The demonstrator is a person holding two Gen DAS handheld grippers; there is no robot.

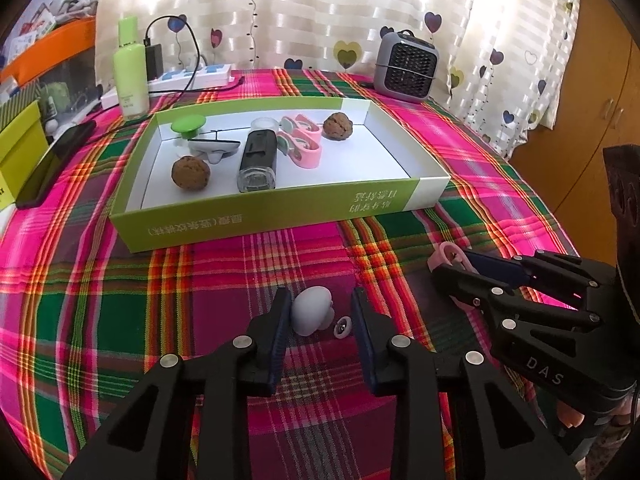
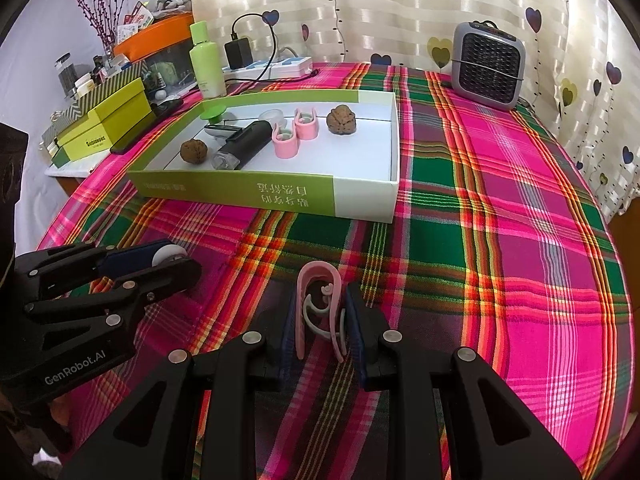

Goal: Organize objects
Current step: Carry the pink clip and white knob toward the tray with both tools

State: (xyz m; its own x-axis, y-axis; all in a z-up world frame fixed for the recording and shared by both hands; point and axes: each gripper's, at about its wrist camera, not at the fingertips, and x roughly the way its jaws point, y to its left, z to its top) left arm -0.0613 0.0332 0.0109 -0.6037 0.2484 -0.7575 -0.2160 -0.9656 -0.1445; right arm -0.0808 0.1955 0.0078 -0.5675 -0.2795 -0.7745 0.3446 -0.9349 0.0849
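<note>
A green and white box lid [image 1: 256, 220] [image 2: 360, 196] lies on the plaid tablecloth and holds two walnuts [image 1: 191, 172], a black bottle [image 1: 258, 160], two pink clips [image 1: 300, 140] and a green-topped item [image 1: 188, 126]. My left gripper [image 1: 320, 316] is open around a pale lilac mushroom-shaped object [image 1: 311, 310] lying on the cloth with a small metal stud [image 1: 341, 327] beside it. My right gripper [image 2: 320, 320] stands around a pink clip [image 2: 318, 292] on the cloth, its pads touching the clip's sides. The right gripper also shows in the left wrist view [image 1: 452, 268].
A grey mini heater [image 1: 406, 66] stands at the back right. A green bottle [image 1: 130, 68], a power strip [image 1: 192, 78] with charger and a phone [image 1: 56, 160] sit at the back left. Yellow-green boxes [image 2: 108, 124] lie at the left edge. A heart-print curtain hangs behind.
</note>
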